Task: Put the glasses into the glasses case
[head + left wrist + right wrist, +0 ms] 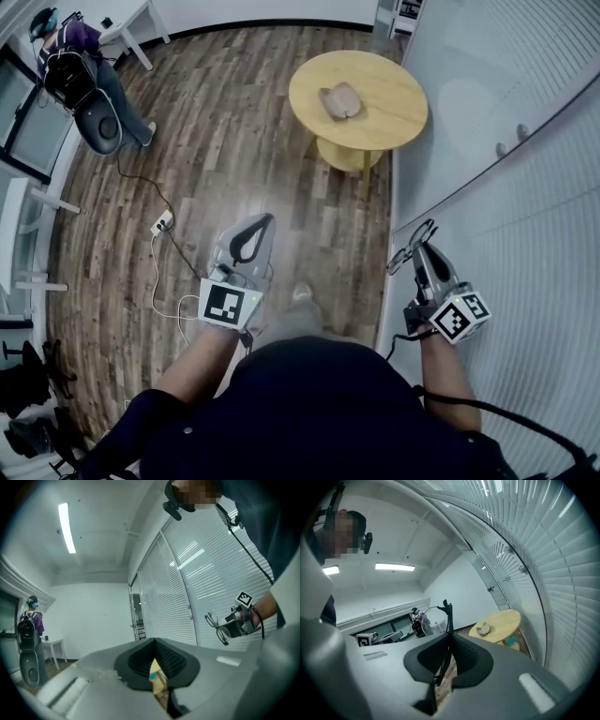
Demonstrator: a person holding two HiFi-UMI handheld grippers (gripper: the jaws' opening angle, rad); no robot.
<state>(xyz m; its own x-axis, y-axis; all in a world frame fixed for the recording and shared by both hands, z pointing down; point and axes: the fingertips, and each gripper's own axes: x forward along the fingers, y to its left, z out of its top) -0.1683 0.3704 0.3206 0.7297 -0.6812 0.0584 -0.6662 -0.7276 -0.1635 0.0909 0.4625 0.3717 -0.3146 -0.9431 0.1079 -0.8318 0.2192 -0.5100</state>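
Carrying glasses (pixel 407 249), clamped by one temple in the right tongs (pixel 424 246), toward the glasses case (pixel 339 100).
With left tongs (pixel 265 222) closed and empty, case lying open on the desk (pixel 394 108) well ahead; next, probably closing in and lowering them inside.

Two grippers (pixel 265 221) (pixel 422 247), one pair of glasses (pixel 410 249), one case (pixel 339 100), one table (pixel 386 105)

Office with a wood floor (pixel 216 131).
Round desk (pixel 398 112) beside white blinds (pixel 525 103); strip light (pixel 66 529) overhead; white table (pixel 139 23) far off.
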